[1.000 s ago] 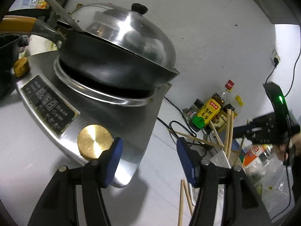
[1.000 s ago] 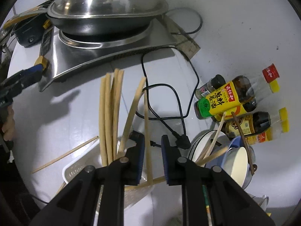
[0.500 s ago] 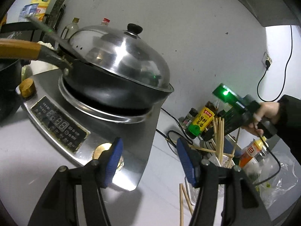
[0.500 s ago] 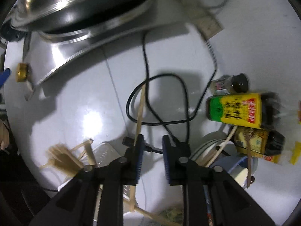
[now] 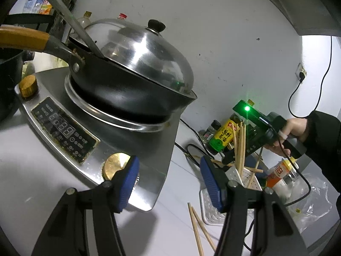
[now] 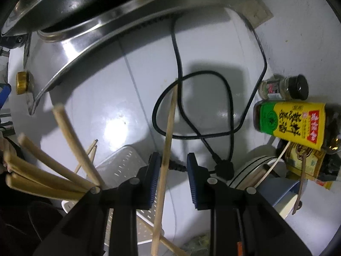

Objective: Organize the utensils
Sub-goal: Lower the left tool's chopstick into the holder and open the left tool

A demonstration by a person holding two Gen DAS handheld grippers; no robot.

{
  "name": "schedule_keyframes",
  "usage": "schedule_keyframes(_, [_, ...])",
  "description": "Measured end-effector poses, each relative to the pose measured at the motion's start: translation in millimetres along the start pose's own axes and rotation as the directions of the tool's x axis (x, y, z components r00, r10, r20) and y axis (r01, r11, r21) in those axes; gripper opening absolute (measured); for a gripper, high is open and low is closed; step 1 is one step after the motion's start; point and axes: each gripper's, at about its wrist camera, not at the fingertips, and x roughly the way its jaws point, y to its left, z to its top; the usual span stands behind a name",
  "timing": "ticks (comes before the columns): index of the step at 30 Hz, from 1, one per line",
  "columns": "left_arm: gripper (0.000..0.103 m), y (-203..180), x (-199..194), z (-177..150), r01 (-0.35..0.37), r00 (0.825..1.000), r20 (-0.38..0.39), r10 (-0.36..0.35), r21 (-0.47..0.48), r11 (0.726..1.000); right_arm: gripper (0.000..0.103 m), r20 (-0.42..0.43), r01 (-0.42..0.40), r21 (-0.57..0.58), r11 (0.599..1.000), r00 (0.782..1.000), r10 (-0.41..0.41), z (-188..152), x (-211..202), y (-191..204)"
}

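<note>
Several wooden chopsticks (image 5: 239,147) stand in a white perforated holder (image 5: 236,176); two loose ones (image 5: 198,228) lie on the counter by its tray. My left gripper (image 5: 169,183) is open and empty, low in front of the cooker. My right gripper (image 6: 173,177) is open above the holder; one chopstick (image 6: 165,160) leans against its left pad, with space to the right pad. In the right wrist view several chopsticks (image 6: 49,170) fan out at the lower left. The right gripper also shows in the left wrist view (image 5: 229,159).
A lidded black wok (image 5: 132,72) sits on a steel induction cooker (image 5: 64,128). A black power cord (image 6: 191,106) loops on the white counter. Sauce bottles (image 6: 289,123) and a spice jar (image 6: 283,87) stand by the wall, bowls (image 6: 283,194) beside them.
My right gripper has come down over the holder and its jaws have spread wider, so the chopstick is no longer pinched. The left view has tilted slightly; its jaws stay open.
</note>
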Motion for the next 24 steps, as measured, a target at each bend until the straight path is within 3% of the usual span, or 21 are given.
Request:
schedule_keyframes(6, [0.060,-4,1,-1,0.005,1.000,0.002,-0.005,0.007,1.000,0.023,-0.024,-0.020,-0.040,0.999,1.000,0.019,-7,15,9])
schedule_keyframes(9, [0.060,-6,2,-2,0.006,1.000,-0.003,-0.006,0.008,1.000,0.009,0.004,-0.006,-0.052,0.999,1.000,0.006,-8,11,12])
schedule_keyframes(18, [0.060,-16,2,-3,0.022,1.000,-0.015,-0.021,0.022,1.000,0.006,0.128,0.080,0.005,0.997,0.988,-0.080,-21,-18,14])
schedule_keyframes(24, [0.060,-27,7,-9,0.037,0.998,-0.043,-0.035,0.039,0.999,0.006,0.204,0.090,0.031,0.996,0.974,-0.094,-42,-44,20])
